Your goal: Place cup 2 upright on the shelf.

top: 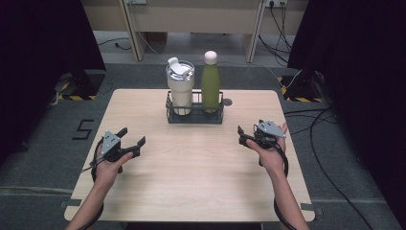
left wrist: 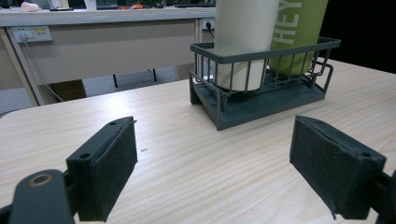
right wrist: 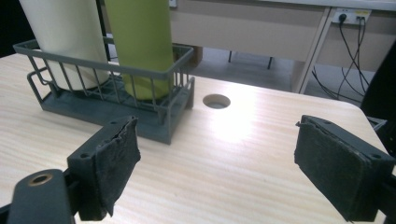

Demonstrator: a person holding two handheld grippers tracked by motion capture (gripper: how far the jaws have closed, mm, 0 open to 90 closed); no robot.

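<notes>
High view: both claws, left claw point(top: 133, 137) and right claw point(top: 245, 135), gape near basket point(top: 194, 116).

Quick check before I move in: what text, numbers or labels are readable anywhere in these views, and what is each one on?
"HEY": white letters running up the green bottle in the wire rack, cut off at the top edge of the left gripper view, so the word may go on.
"5": black mark on the grey floor left of the table, in the high view.
Cream tumbler: no readable text.
</notes>
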